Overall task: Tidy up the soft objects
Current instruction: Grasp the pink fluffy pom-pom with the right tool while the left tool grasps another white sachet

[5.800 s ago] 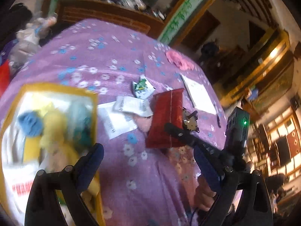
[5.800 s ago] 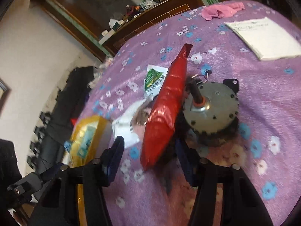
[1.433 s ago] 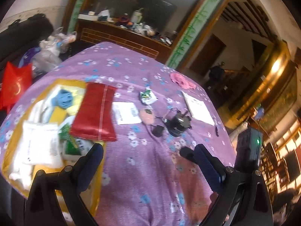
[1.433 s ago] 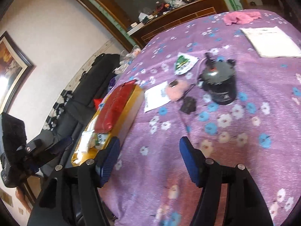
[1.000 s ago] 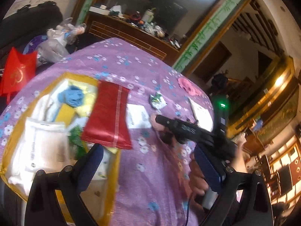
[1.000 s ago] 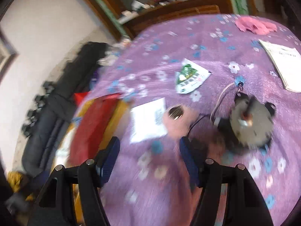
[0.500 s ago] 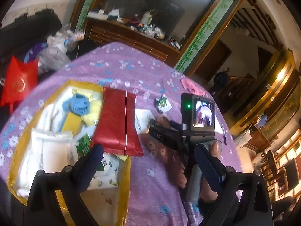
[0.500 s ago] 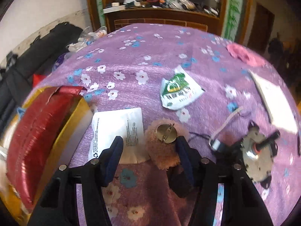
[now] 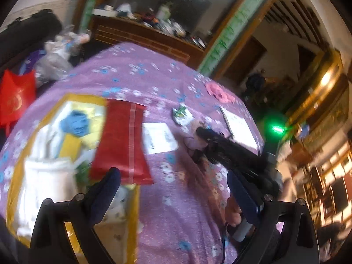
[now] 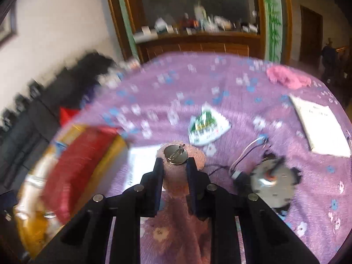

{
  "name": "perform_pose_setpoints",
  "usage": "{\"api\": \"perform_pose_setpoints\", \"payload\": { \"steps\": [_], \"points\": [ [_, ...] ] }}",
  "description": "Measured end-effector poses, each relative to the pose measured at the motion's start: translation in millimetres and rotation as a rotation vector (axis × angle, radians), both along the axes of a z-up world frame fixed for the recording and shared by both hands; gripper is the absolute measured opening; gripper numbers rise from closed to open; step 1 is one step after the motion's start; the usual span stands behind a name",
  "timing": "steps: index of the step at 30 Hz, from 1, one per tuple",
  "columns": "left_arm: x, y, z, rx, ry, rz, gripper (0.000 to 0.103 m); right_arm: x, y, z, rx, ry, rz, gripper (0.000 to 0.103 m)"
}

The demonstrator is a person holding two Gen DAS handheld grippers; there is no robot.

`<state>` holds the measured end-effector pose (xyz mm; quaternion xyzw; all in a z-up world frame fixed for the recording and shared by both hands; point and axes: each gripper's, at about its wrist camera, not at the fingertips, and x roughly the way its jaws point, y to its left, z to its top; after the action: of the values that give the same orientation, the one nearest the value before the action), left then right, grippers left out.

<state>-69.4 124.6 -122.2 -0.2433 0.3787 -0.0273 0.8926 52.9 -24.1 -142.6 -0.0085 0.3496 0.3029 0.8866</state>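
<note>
A pink plush piece with a round metal pin disc lies on the purple flowered cloth. My right gripper is closing its jaws on it, and both pads press into the plush. In the left wrist view the right gripper reaches over the cloth beside the white card. A red pouch rests across the rim of the yellow box, which holds a blue soft thing and white packets. My left gripper hangs open with nothing in it, above the box's near corner.
A grey motor with wires sits right of the plush. A green-white sachet, a white card, a notebook and a pink cloth lie farther back. A red bag sits beyond the table's left edge.
My right gripper went forward to the pink plush and its jaws closed from wide apart onto it. The red pouch, earlier upright on the cloth, now lies on the yellow box.
</note>
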Motion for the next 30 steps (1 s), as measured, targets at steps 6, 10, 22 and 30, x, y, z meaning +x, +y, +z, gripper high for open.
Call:
{"api": "perform_pose_setpoints", "payload": {
  "steps": [6,10,22,30],
  "points": [
    [79.6,-12.8,-11.3,0.062,0.186,-0.092,0.099,6.1,-28.9,12.1,0.116,0.0,-0.068,0.02],
    [130.2,-26.8,-24.8,0.111,0.301,-0.15,0.099,12.9,-42.1,13.3,0.119,0.016,-0.152,0.021],
    [204.9,-31.3,-89.2,0.17,0.522,-0.049,0.099,24.7,-65.6,10.9,0.177,0.063,-0.25,0.021],
    [202.8,-12.4,-90.4,0.211,0.544,0.015,0.086,27.1,-65.6,8.4,0.18,0.085,-0.249,0.022]
  ]
}}
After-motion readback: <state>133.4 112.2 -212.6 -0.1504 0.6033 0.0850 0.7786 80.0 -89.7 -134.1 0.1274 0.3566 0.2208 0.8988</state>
